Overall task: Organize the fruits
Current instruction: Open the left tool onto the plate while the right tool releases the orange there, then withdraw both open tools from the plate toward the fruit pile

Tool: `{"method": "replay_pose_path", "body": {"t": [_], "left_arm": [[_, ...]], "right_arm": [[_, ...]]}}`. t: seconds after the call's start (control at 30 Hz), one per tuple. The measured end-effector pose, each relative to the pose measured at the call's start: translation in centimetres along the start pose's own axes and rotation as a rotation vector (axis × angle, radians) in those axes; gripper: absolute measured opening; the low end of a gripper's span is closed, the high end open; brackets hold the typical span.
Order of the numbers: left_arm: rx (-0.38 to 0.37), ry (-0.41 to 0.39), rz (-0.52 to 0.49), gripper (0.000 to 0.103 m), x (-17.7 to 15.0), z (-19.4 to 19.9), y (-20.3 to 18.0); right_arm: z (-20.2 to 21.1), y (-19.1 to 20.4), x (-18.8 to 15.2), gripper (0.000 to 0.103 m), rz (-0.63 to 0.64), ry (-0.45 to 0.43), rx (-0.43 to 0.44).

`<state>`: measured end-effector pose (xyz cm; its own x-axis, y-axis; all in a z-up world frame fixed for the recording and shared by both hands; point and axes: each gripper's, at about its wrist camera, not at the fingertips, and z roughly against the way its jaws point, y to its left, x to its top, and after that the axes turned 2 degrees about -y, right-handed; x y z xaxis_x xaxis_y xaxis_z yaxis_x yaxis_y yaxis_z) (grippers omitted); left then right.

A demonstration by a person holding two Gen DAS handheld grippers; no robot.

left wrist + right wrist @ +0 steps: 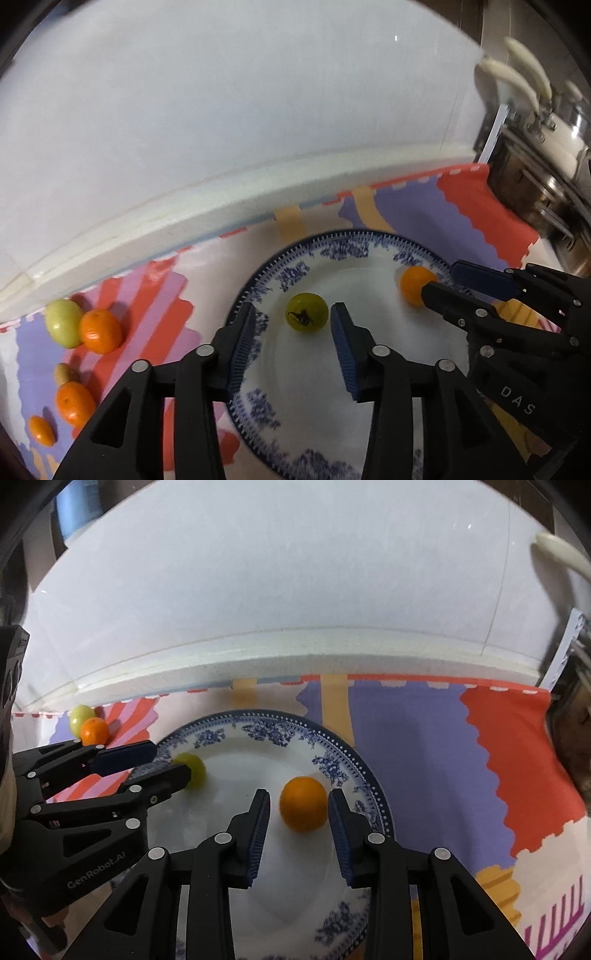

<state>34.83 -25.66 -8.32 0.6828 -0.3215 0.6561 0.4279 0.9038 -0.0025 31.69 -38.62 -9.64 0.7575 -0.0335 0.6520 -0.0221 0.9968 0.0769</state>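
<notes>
Home kitchen, by the look of it. White tiled wall (pixel 295 572) with grout lines runs behind a white raised ledge (pixel 295 653) along the far edge of the counter. Counter covered by a colourful patterned mat (pixel 517 746) in red, purple, pink and cream. Far right in the left wrist view: stacked metal cookware (pixel 554 155) with cream handles (pixel 517 77), partly blurred. Blue-and-white porcelain plate (pixel 351 749) on the mat, small oranges and green fruits (pixel 83 328) loose on the mat at left. Something blue (pixel 77 509) at far left top, unclear what.
</notes>
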Motion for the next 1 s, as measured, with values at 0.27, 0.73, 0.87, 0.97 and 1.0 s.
{"method": "replay_pose_path", "body": {"t": [0.27,0.73,0.87,0.97,1.0], "left_arm": [[0.021,-0.112,0.025,0.061,-0.6,6.5,1.0],[0.104,-0.295,0.068,0.081,-5.5,18.0,3.5],[0.128,-0.324,0.106,0.086,-7.6,20.8,4.7],[0.162,-0.328,0.139,0.088,-9.3,22.4,5.9],[0.174,-0.327,0.15,0.089,-9.9,22.8,6.2]], "right_arm": [[6.4,1.4,0.1,0.038,0.005,-0.113,-0.003],[14.3,6.7,-2.3,0.055,0.02,-0.247,0.053],[16.6,8.7,-3.3,0.062,0.042,-0.295,0.067],[17.8,10.3,-3.8,0.064,0.064,-0.32,0.076],[18.1,10.8,-4.0,0.066,0.07,-0.327,0.075]]}}
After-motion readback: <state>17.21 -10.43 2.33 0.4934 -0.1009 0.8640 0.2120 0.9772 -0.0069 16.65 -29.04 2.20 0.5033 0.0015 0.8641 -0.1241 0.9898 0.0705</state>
